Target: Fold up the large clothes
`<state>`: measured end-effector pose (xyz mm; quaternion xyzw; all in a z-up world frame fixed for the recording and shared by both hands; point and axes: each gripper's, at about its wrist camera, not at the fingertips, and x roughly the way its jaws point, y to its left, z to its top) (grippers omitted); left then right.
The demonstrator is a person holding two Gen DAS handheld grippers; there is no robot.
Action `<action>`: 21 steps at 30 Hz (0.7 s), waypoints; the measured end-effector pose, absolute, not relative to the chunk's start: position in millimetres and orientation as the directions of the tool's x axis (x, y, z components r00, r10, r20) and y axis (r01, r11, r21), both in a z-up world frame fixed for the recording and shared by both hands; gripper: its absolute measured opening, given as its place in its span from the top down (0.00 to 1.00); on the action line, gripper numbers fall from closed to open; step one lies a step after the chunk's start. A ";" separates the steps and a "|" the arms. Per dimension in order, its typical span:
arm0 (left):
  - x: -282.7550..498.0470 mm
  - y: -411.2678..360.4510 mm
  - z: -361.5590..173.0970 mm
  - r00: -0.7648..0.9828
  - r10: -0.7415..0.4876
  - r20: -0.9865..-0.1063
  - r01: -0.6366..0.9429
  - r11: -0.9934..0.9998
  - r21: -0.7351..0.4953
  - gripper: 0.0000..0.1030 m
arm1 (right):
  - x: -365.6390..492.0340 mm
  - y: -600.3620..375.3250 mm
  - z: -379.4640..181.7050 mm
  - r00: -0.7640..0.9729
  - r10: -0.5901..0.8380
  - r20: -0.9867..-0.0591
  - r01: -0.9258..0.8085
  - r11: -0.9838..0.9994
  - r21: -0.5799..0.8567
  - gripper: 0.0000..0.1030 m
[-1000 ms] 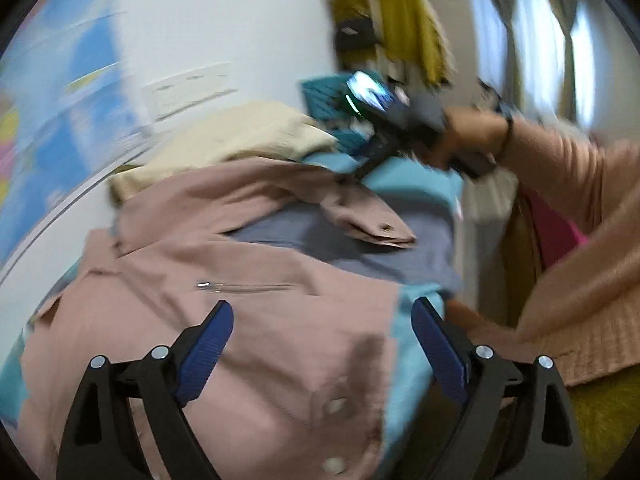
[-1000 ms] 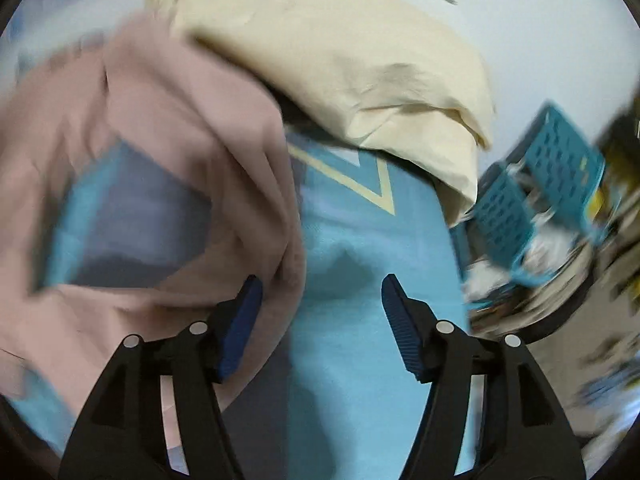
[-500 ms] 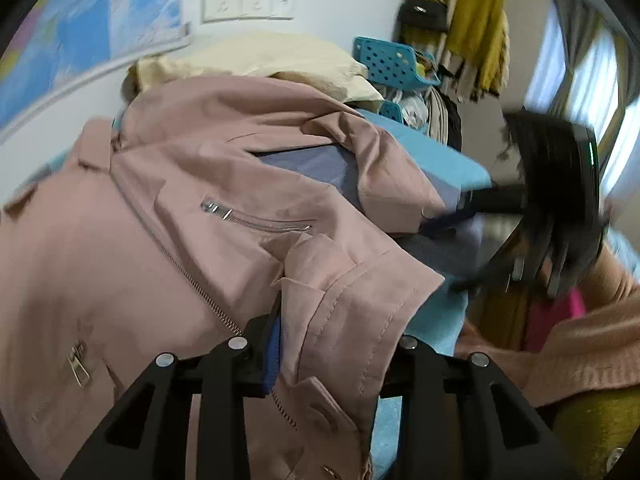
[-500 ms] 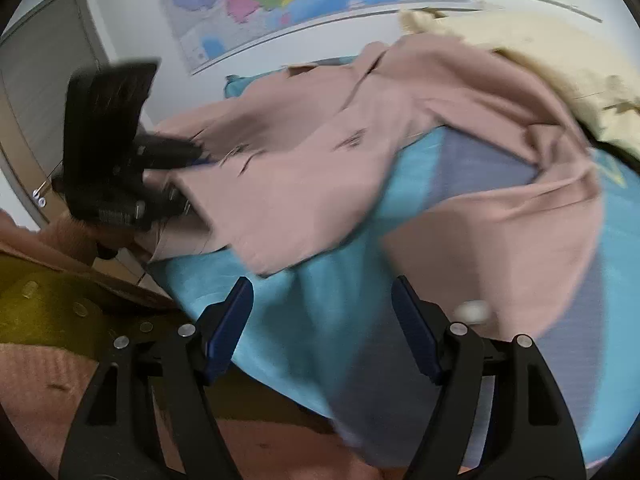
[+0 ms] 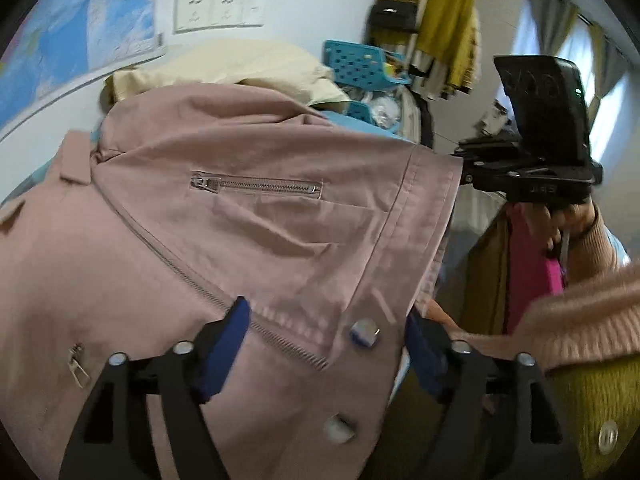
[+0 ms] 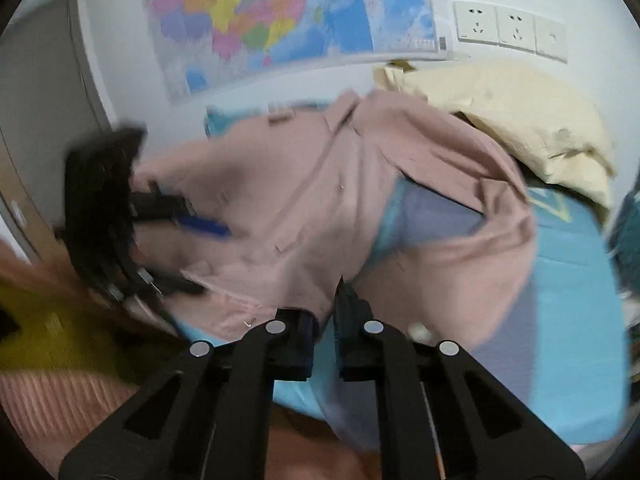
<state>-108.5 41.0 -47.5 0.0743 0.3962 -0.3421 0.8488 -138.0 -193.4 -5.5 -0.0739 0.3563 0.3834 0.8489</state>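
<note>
A dusty-pink zip jacket (image 5: 248, 232) lies spread on the blue bed cover (image 6: 568, 304); it also shows in the right wrist view (image 6: 320, 208). My left gripper (image 5: 326, 344) is open, its blue pads either side of the jacket's hem flap near a snap button (image 5: 363, 331). My right gripper (image 6: 325, 312) is shut on the jacket's lower edge at the bed's near side. In the left wrist view the right gripper (image 5: 532, 152) holds the far corner of the flap taut. The left gripper (image 6: 120, 216) appears blurred at the left of the right wrist view.
A cream pillow (image 6: 516, 120) lies at the head of the bed by the wall. A map (image 6: 272, 20) and sockets (image 6: 508, 28) are on the wall. Blue baskets (image 5: 356, 64) and hanging clothes (image 5: 436, 12) stand beyond the bed.
My left gripper was shut on the jacket flap half a second ago and has opened. My right gripper was open and has closed on the jacket's edge, and the flap is now pulled flat.
</note>
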 end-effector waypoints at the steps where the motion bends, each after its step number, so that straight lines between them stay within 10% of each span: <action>1: -110.4 42.4 -49.4 0.450 -0.521 -0.726 0.644 0.752 -0.141 0.28 | -137.9 -190.5 -13.8 0.428 0.571 -0.701 -0.704 0.697 0.137 0.92; 5: -108.4 51.6 -64.5 0.420 -0.487 -0.766 0.623 0.768 -0.146 0.24 | -132.1 -183.9 -51.4 0.351 0.459 -0.816 -0.708 0.701 0.090 0.74; 9: -106.7 65.4 -67.7 0.403 -0.493 -0.771 0.591 0.783 -0.192 0.19 | -119.6 -227.2 -30.5 0.357 0.580 -0.732 -0.691 0.691 0.211 0.36; 15: -116.7 83.9 -32.8 0.508 -0.564 -0.651 0.606 0.771 -0.196 0.20 | -67.5 -267.6 -8.8 0.434 0.683 -0.588 -0.598 0.706 0.378 0.34; 21: -104.8 88.7 -24.2 0.572 -0.501 -0.649 0.544 0.824 -0.156 0.19 | -6.8 -272.7 -46.7 0.507 0.540 -0.672 -0.391 0.838 0.380 0.34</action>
